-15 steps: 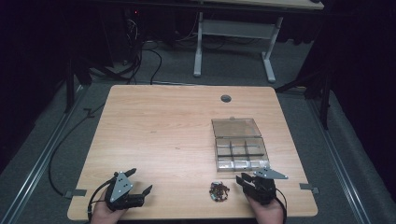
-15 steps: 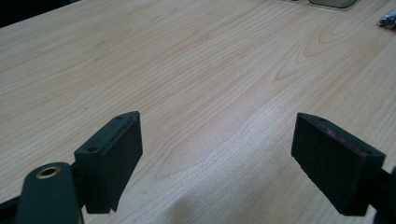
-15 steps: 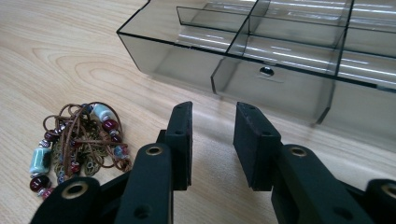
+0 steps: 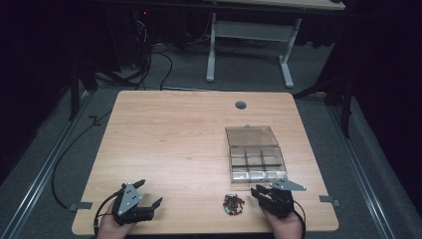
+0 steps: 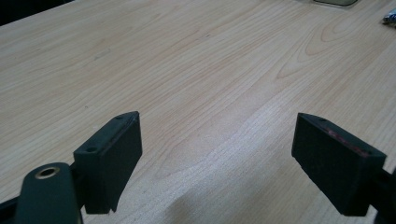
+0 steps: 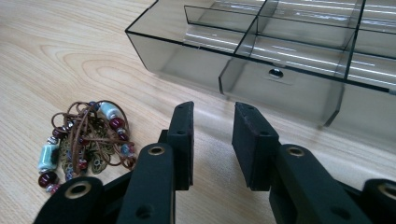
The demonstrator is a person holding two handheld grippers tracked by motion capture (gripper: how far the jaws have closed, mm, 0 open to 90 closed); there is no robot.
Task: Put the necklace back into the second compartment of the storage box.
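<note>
Now: both grippers empty beside the beads

Right gripper [image 6: 212,135] rests low over the table [image 4: 174,139], its 2 jaws a narrow gap apart with bare wood between them, gripping nothing. Just to its left in the right gripper view lies the bead bundle [image 6: 84,142], a tangle of brown cord with red and pale blue beads, close to the left jaw but apart from it. Ahead stands the clear compartment box [image 6: 261,56], lid open, near the jaws. Seen from above, the bundle [image 4: 233,204] sits between the 2 grippers, nearer the right one [image 4: 263,193]. Left gripper [image 5: 217,158] hovers with jaws spread wide over bare wood, empty, well apart from the bundle.
</note>
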